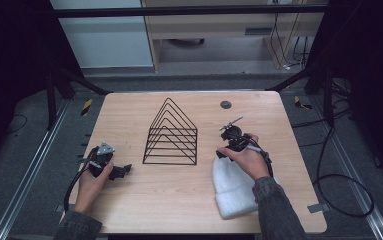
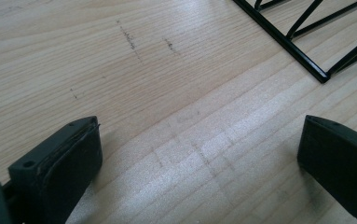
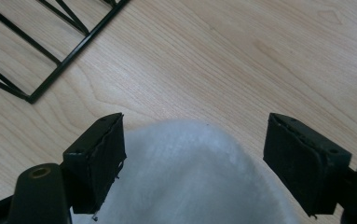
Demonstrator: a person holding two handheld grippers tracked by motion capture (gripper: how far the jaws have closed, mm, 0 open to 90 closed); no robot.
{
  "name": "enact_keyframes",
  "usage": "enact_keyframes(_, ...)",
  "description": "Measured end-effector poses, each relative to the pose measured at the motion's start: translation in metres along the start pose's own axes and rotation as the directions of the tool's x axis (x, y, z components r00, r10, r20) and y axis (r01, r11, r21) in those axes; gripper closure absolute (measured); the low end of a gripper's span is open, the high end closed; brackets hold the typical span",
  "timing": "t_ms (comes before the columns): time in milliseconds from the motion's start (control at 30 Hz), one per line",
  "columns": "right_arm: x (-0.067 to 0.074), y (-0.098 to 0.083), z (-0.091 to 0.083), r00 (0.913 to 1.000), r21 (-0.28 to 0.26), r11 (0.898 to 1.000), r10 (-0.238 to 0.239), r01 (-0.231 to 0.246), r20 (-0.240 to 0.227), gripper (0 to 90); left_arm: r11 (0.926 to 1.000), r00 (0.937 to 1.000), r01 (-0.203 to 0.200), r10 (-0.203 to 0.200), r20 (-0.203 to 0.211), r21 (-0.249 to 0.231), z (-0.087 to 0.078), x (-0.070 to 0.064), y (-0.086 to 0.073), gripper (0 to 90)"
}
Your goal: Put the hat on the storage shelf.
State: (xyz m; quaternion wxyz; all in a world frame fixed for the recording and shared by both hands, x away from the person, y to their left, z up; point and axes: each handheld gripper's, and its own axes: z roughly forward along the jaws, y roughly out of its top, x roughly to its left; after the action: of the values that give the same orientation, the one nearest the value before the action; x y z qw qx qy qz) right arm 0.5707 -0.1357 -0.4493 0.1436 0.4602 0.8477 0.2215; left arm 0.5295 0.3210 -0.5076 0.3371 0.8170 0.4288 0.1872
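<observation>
A white fuzzy hat [image 1: 234,190] lies flat on the wooden table [image 1: 144,200] at the front right. My right gripper [image 1: 227,149] hovers low over the hat's rounded far end, tilted down. In the right gripper view the gripper [image 3: 194,128] stands open, and the hat [image 3: 190,186] lies between and under the jaws with a gap at the right pad. My left gripper [image 1: 123,171] rests at the front left, pointing right toward the black wire rack [image 1: 171,135]. In the left gripper view this gripper [image 2: 199,135] is open over bare wood.
The wire rack, with several peaked dividers, stands at the table's middle; a corner of it [image 2: 306,60] lies ahead of the left gripper and its base bar [image 3: 55,74] up left of the right one. A small grey disc [image 1: 225,104] sits near the far edge.
</observation>
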Motion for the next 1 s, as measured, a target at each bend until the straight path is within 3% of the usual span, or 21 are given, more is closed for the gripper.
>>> enact_keyframes(233,-0.004,-0.005,0.010,0.9994,0.038,0.999,0.024,-0.023,-0.025,22.4,1.0000,1.0000,0.000,0.000,0.000,0.000,0.000,0.000,0.000,0.0)
enact_keyframes(400,-0.006,-0.010,0.019,0.9983,0.079,0.996,0.038,-0.035,-0.045,30.6,1.0000,1.0000,0.000,0.000,0.000,0.000,0.000,0.000,0.000,0.0)
enact_keyframes(600,-0.008,-0.010,0.020,0.9968,0.086,0.996,0.031,-0.025,-0.074,45.7,1.0000,1.0000,0.000,0.000,0.000,0.000,0.000,0.000,0.000,0.0)
enact_keyframes(667,-0.008,-0.009,0.018,0.9931,0.105,0.993,0.068,-0.058,-0.095,51.8,1.0000,1.0000,0.000,0.000,0.000,0.000,0.000,0.000,0.000,0.0)
enact_keyframes(800,-0.011,-0.011,0.016,0.9913,0.109,0.992,0.072,-0.060,-0.111,64.6,1.0000,1.0000,0.000,0.000,0.000,0.000,0.000,0.000,0.000,0.0)
enact_keyframes(933,-0.012,-0.013,0.016,0.9921,0.101,0.994,0.058,-0.047,-0.111,71.4,1.0000,1.0000,0.000,0.000,0.000,0.000,0.000,0.000,0.000,0.0)
enact_keyframes(1000,-0.012,-0.013,0.017,0.9950,0.091,0.996,0.019,-0.010,-0.098,74.0,1.0000,1.0000,0.000,0.000,0.000,0.000,0.000,0.000,0.000,0.0)
